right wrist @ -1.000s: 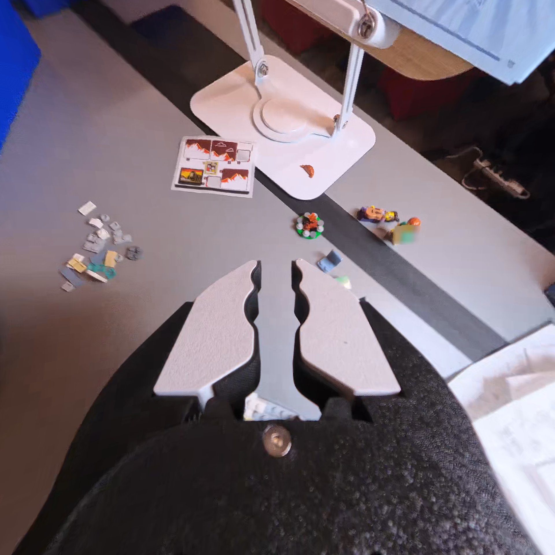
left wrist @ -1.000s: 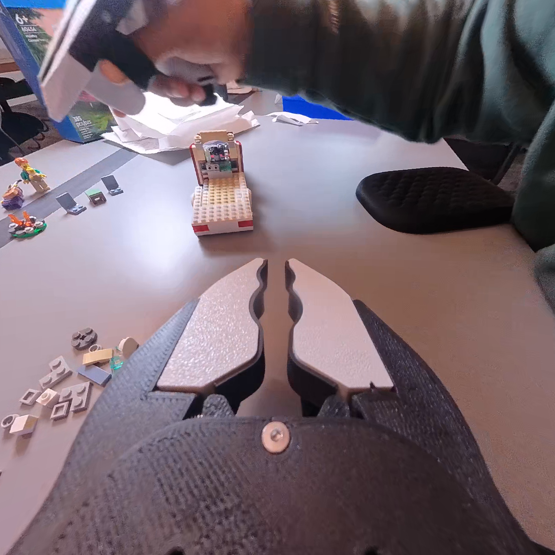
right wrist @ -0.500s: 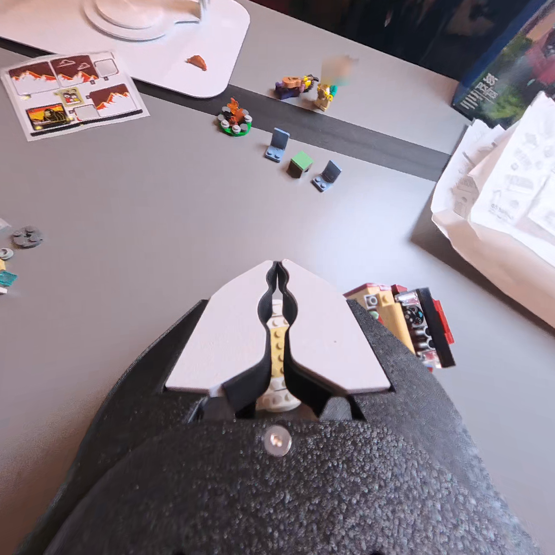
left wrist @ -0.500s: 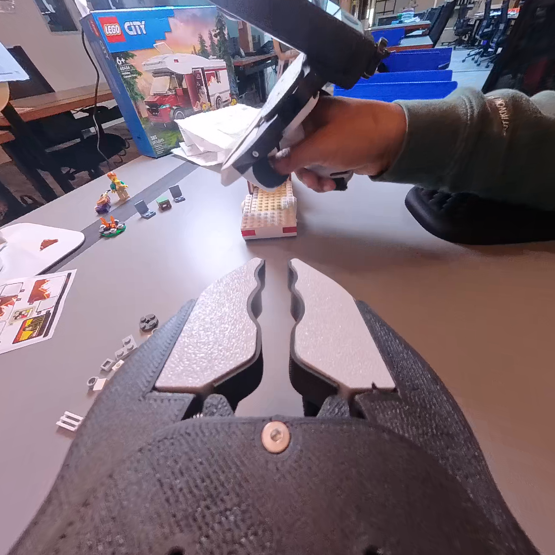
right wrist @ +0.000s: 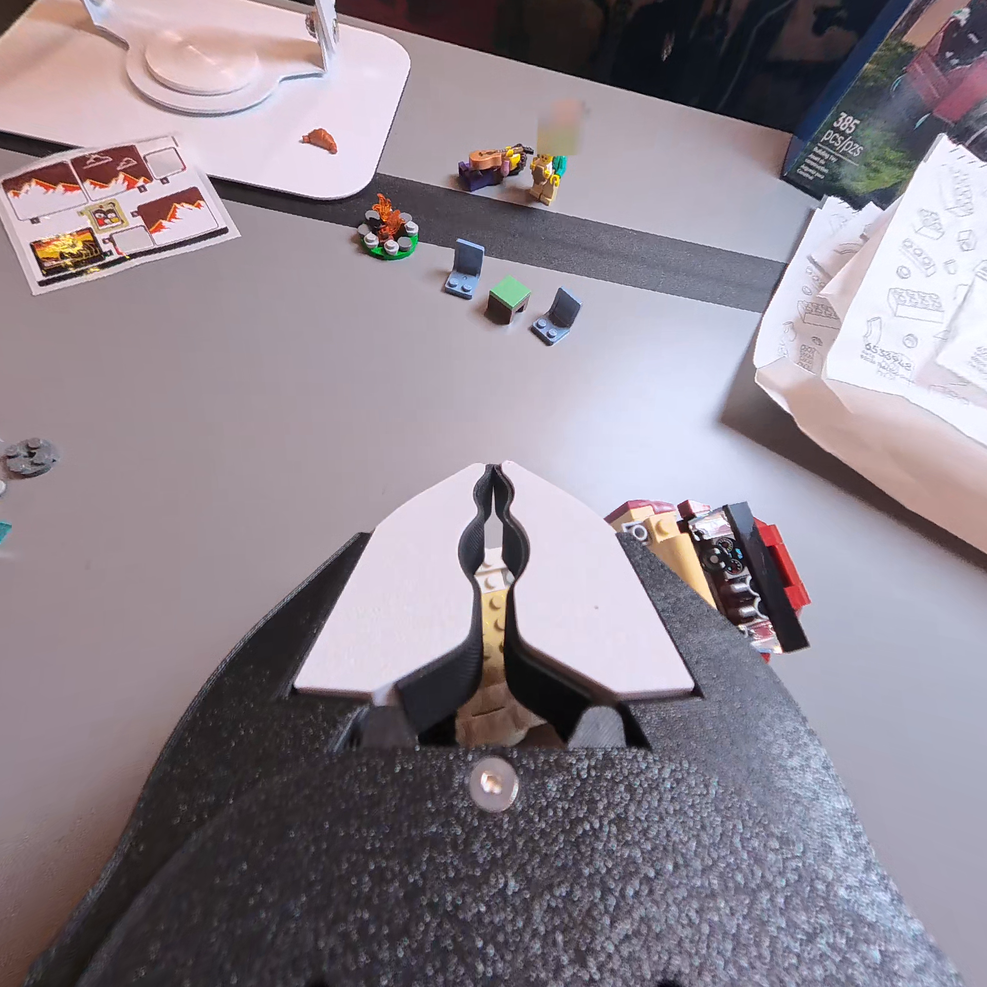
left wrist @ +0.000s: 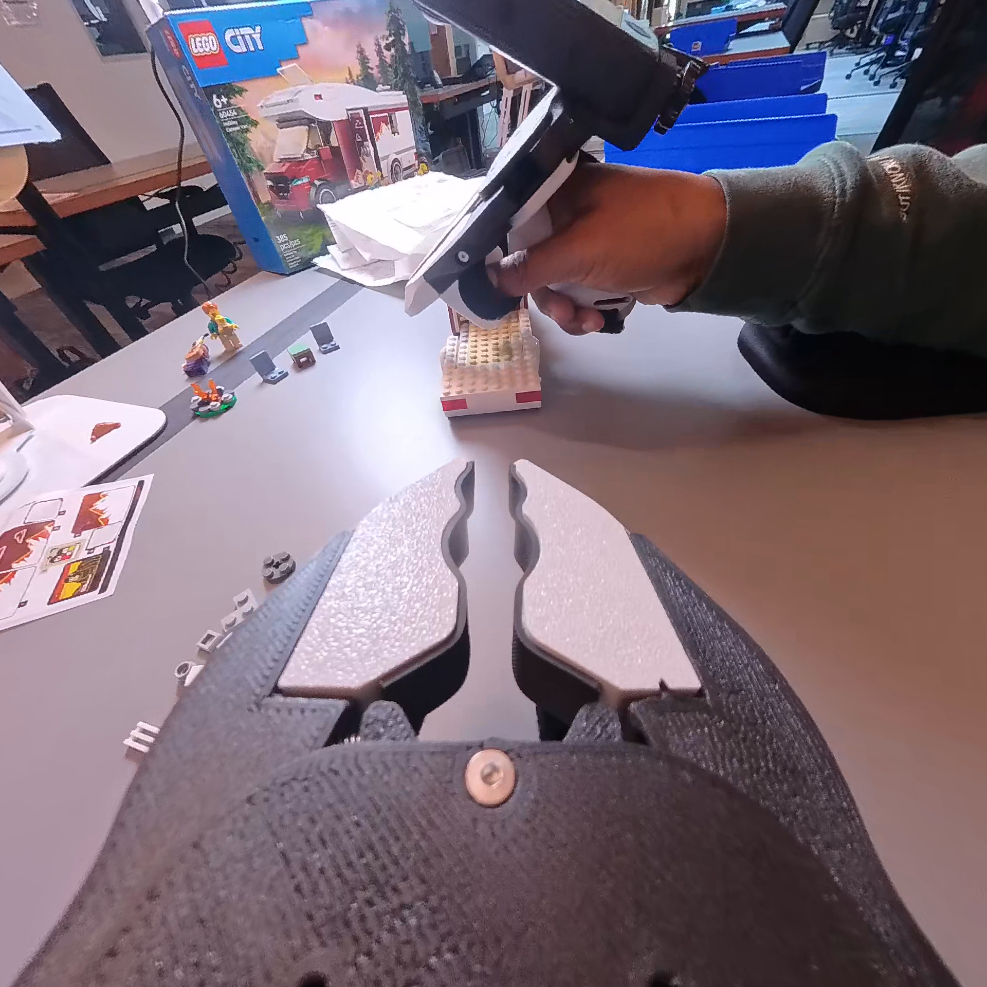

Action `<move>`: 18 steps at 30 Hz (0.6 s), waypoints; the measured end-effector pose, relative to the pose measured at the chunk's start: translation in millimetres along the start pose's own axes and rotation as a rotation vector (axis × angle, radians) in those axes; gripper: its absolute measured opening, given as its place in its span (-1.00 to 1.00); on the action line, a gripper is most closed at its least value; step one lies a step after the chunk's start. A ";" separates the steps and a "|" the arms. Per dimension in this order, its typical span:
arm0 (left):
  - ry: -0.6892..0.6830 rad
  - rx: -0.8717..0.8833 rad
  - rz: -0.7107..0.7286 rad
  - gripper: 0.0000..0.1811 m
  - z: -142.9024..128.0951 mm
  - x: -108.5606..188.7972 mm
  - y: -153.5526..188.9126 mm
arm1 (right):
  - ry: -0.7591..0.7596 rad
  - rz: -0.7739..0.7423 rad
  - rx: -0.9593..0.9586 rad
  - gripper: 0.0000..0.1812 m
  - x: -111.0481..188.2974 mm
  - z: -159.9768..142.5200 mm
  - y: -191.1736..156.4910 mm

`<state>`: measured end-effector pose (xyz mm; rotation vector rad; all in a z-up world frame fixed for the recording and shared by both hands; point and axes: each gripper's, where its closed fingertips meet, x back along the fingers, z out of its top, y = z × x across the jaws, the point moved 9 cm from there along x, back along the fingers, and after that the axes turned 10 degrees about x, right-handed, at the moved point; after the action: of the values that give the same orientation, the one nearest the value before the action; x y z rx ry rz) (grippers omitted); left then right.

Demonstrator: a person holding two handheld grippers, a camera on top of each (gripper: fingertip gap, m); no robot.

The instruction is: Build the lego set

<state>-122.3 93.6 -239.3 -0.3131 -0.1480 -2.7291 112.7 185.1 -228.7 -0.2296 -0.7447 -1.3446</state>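
- Left gripper (left wrist: 490,472): textured grey pads, jaws parted, nothing between, above bare smooth grey bench (left wrist: 747,534).
- Right gripper (right wrist: 495,470): jaws pressed together over the studded tan-white lego camper base (left wrist: 490,374), mid-bench.
- 2 blue-grey seats (right wrist: 463,268) well apart, beyond.
- Printed box (left wrist: 299,128) at far edge; writing left unread.

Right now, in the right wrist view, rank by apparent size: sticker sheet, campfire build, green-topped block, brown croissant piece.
1. sticker sheet
2. campfire build
3. green-topped block
4. brown croissant piece

The croissant lies farther from the camera, so its last place is less certain.
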 end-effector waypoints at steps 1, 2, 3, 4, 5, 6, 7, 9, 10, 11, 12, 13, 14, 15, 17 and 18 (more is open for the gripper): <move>0.001 0.007 -0.002 -0.87 -0.1 0.0 -0.6 | 0.002 0.004 0.000 -1.00 -0.1 0.2 -0.2; 0.003 0.013 -0.004 -0.87 -0.1 0.2 -1.3 | 0.004 0.011 -0.001 -1.00 -0.1 0.2 -0.7; 0.006 0.021 -0.006 -0.87 -0.1 0.4 -1.9 | 0.009 0.019 0.001 -1.00 0.2 0.3 -1.2; 0.008 0.028 -0.007 -0.87 0.1 0.6 -2.6 | 0.025 0.031 0.009 -1.00 1.5 1.1 -2.2; 0.011 0.034 -0.007 -0.87 0.3 0.9 -3.1 | 0.060 0.048 0.021 -1.00 4.7 3.2 -2.9; 0.015 0.037 -0.006 -0.87 0.7 1.4 -3.4 | 0.112 0.070 0.039 -1.00 10.6 6.7 -3.2; 0.018 0.036 -0.003 -0.87 1.1 1.9 -3.6 | 0.179 0.102 0.065 -0.97 19.2 11.5 -2.8; 0.023 0.030 0.004 -0.87 1.8 2.8 -3.5 | 0.351 0.159 0.106 -0.87 43.1 23.7 2.6; 0.026 0.026 0.008 -0.87 2.2 3.1 -3.2 | 0.442 0.188 0.124 -0.79 56.7 29.5 6.7; 0.030 0.020 0.014 -0.87 2.7 3.7 -2.9 | 0.519 0.206 0.130 -0.75 69.5 33.6 11.6; 0.035 0.013 0.023 -0.87 3.5 4.2 -2.9 | 0.573 0.206 0.127 -0.73 80.0 35.8 16.7; 0.037 0.009 0.043 -0.87 4.2 4.8 -3.7 | 0.601 0.197 0.122 -0.69 87.6 35.4 20.9; 0.037 0.007 0.068 -0.87 4.7 5.6 -5.2 | 0.612 0.186 0.118 -0.68 92.6 32.9 23.5; 0.040 0.010 0.091 -0.87 5.1 6.4 -6.9 | 0.617 0.181 0.115 -0.67 95.8 28.2 23.7; 0.048 0.025 0.132 -0.90 6.6 8.6 -10.6 | 0.630 0.202 0.115 -0.66 98.9 15.7 17.2; 0.050 0.033 0.156 -0.95 7.4 10.1 -12.7 | 0.634 0.214 0.115 -0.66 99.5 8.6 12.0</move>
<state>-134.9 102.7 -230.5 -0.2362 -0.1478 -2.5746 124.7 113.6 -159.0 0.2026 -0.2497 -1.0762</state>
